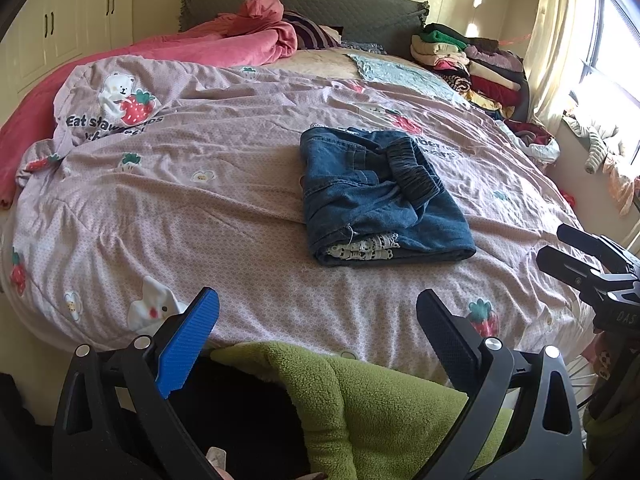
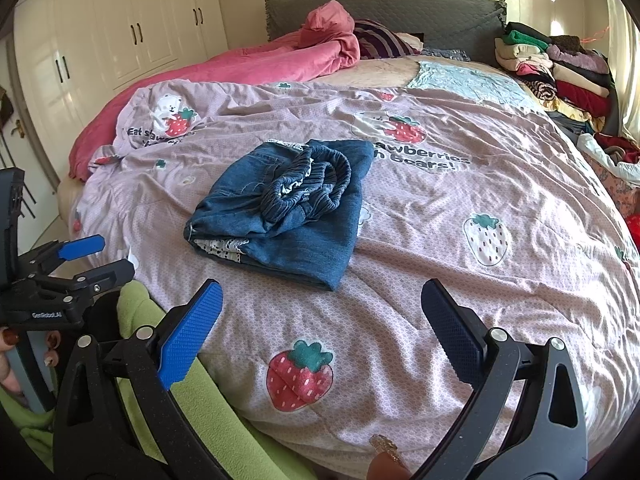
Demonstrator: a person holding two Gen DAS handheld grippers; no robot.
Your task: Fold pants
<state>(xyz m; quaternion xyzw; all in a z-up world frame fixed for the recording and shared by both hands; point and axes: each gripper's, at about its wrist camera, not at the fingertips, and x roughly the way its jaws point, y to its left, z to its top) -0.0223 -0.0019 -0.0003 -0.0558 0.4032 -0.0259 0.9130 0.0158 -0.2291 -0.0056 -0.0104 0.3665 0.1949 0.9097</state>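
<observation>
Blue denim pants (image 1: pixel 380 196) lie folded into a compact bundle on the pink strawberry-print quilt (image 1: pixel 180 200), elastic waistband on top and a white lace hem showing at the near edge. In the right wrist view the pants (image 2: pixel 288 208) sit ahead and left of centre. My left gripper (image 1: pixel 318 312) hangs open over the near edge of the bed, nothing between its fingers, well short of the pants. My right gripper (image 2: pixel 322 308) is open too and empty, also back from the pants. Each gripper shows in the other's view, the right gripper (image 1: pixel 568 256) at the right edge and the left gripper (image 2: pixel 100 256) at the left edge.
A green fleece garment (image 1: pixel 360 400) lies below the grippers at the bed's near edge. A pink blanket (image 1: pixel 224 44) is heaped at the far left by the grey headboard (image 1: pixel 360 8). Stacks of folded clothes (image 1: pixel 472 64) line the far right. White wardrobes (image 2: pixel 120 32) stand to the left.
</observation>
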